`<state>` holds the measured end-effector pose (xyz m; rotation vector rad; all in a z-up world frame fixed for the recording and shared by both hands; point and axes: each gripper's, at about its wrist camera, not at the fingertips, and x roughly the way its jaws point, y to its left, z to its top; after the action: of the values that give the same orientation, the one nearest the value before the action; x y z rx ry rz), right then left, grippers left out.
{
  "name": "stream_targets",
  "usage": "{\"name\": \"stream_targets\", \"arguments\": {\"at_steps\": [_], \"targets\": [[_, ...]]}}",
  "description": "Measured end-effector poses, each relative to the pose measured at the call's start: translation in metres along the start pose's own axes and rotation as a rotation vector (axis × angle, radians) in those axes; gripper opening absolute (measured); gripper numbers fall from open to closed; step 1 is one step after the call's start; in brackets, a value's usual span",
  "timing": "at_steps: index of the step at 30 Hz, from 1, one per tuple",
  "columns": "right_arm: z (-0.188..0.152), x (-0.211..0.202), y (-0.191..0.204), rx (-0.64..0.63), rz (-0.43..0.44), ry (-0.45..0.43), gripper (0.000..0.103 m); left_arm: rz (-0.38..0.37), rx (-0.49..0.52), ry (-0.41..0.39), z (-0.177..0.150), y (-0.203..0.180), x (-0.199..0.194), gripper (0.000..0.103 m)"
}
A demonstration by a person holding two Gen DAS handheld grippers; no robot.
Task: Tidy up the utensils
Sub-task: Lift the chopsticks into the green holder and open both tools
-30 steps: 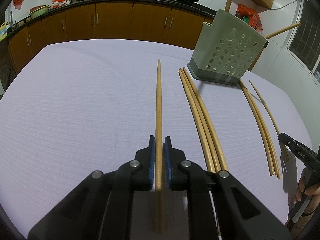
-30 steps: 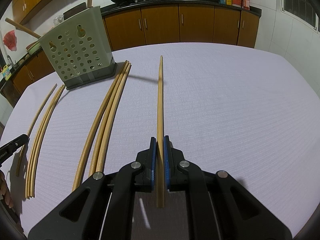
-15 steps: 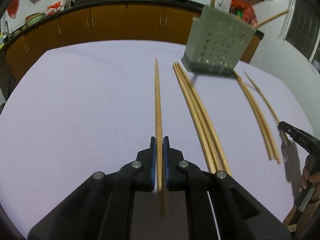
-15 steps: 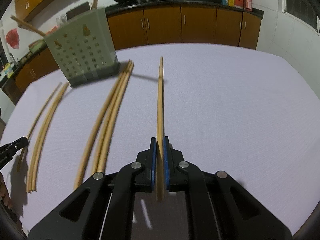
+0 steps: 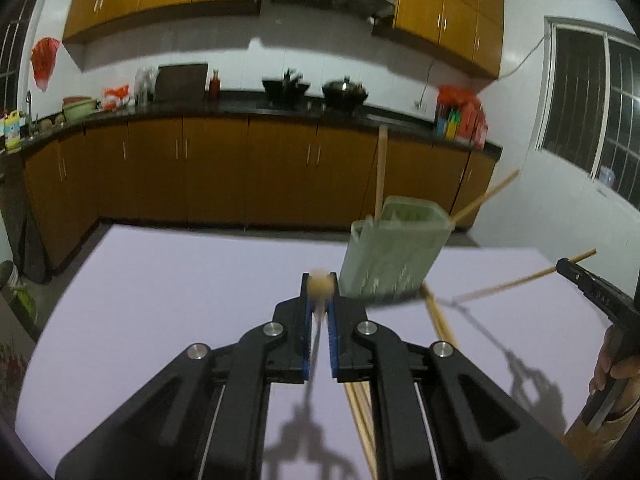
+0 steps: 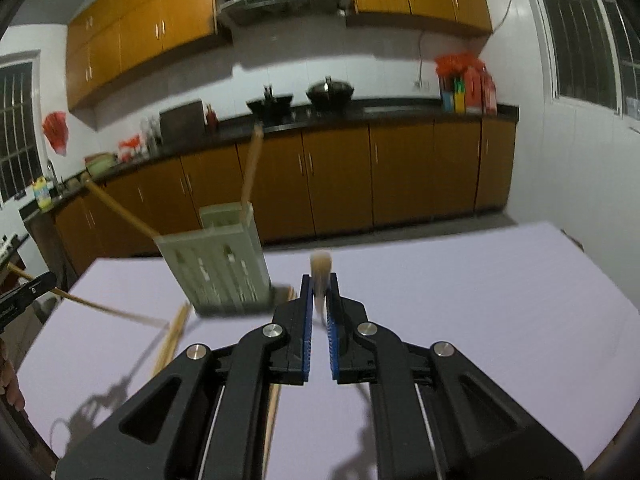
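Note:
My left gripper is shut on a wooden chopstick, seen end-on and blurred, lifted above the white table. My right gripper is shut on another chopstick, also seen end-on. The green perforated utensil holder stands just beyond and right of the left gripper, with two chopsticks sticking out of its top. In the right wrist view the holder is to the left. The right gripper with its chopstick also shows at the right edge of the left wrist view. Loose chopsticks lie on the table.
Kitchen counter with brown cabinets runs behind the table, with woks on it. More loose chopsticks lie left of the right gripper. A window is on the right wall.
Both grippers have lifted their chopsticks off the table and tilted up, so each stick now points at the camera. The holder now appears closer and lower in view.

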<state>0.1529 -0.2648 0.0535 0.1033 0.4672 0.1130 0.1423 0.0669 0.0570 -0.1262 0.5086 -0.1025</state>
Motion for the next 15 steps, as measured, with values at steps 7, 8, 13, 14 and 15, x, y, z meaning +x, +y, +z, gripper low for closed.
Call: {"name": "stream_targets", "arguments": {"at_steps": [7,8,13,14,15], "targets": [[0.028,-0.003,0.003,0.011,0.021,-0.053,0.008,-0.034,0.016,-0.053,0.029,-0.008,-0.008,0.008],[0.035,-0.005,0.004,0.009,0.03,-0.064,0.008,-0.04,0.02,-0.058,0.032,-0.01,-0.01,0.008],[0.061,-0.018,0.017,0.001,0.085,-0.132,0.007,-0.091,0.036,-0.11,0.055,-0.026,-0.021,0.008],[0.068,-0.022,0.021,0.002,0.102,-0.153,0.007,-0.104,0.035,-0.129,0.062,-0.031,-0.021,0.008],[0.073,-0.025,0.024,0.004,0.114,-0.172,0.007,-0.114,0.034,-0.149,0.07,-0.035,-0.022,0.008]]}}
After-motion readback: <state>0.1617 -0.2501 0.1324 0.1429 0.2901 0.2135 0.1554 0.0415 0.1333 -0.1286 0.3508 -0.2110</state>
